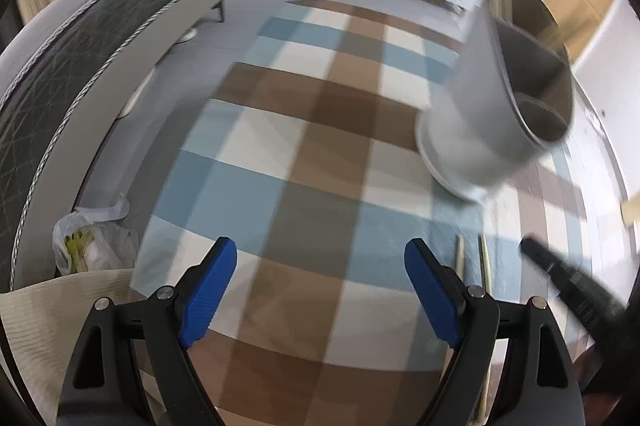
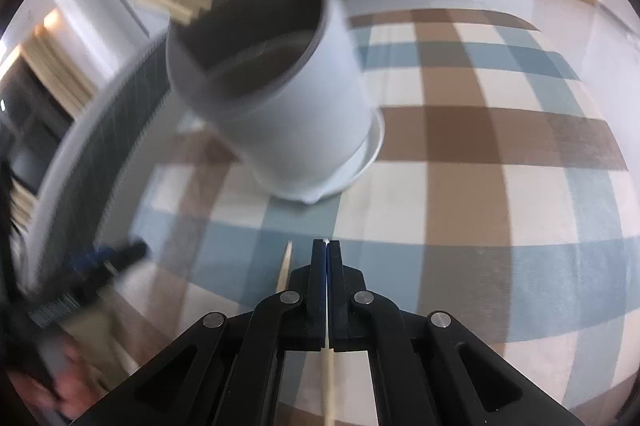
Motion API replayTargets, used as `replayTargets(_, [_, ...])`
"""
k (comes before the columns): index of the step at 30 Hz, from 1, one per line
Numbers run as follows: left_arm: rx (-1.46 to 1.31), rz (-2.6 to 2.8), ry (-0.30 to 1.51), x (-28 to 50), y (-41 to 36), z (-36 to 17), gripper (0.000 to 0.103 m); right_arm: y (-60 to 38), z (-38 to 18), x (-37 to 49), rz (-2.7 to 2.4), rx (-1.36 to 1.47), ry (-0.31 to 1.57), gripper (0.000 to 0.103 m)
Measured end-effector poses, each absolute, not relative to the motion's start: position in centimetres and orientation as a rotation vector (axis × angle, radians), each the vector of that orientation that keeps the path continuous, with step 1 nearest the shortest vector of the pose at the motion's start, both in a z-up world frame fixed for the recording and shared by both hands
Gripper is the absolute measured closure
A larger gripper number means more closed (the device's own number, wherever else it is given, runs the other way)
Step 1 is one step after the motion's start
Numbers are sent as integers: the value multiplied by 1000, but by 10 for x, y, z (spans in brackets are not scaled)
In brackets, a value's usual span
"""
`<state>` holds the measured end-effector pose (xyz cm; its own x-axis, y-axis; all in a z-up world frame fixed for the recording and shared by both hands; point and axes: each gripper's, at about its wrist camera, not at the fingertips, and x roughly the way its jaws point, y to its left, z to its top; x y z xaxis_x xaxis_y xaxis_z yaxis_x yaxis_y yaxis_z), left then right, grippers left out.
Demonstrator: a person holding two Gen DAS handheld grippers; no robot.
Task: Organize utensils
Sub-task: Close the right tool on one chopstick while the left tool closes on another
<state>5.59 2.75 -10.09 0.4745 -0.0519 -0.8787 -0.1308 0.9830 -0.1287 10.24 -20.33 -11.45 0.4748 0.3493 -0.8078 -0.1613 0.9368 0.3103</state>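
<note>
Plaid tablecloth (image 2: 460, 138) beneath right tool (image 2: 327, 246), closed on chopstick (image 2: 329, 378).

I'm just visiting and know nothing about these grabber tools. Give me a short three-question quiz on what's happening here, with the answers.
1. True or false: the right gripper is shut on a chopstick.
2. Multiple choice: the left gripper is A) open and holding nothing, B) shut on a spoon, C) holding the holder.
3. Fill in: the white utensil holder stands on a ____ cloth.

Key: 1 true. 2 A. 3 checked. A second chopstick lies on the cloth beside the right gripper.
</note>
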Motion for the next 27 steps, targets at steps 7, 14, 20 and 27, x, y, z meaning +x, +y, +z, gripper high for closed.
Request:
replayTargets(7, [-57, 17, 1104, 48, -1, -101, 20, -224, -114, 100, 346, 319, 1065, 103])
replayTargets(14, [-130, 87, 1112, 41, 19, -103, 20, -200, -125, 94, 352, 193, 1095, 89])
replayTargets(20, [-231, 131, 1137, 44, 44, -111, 20, -169, -136, 93, 303, -9, 1110, 77])
replayTargets(27, [-383, 167, 1150, 50, 71, -120, 20, -142, -148, 90, 250, -253, 1077, 78])
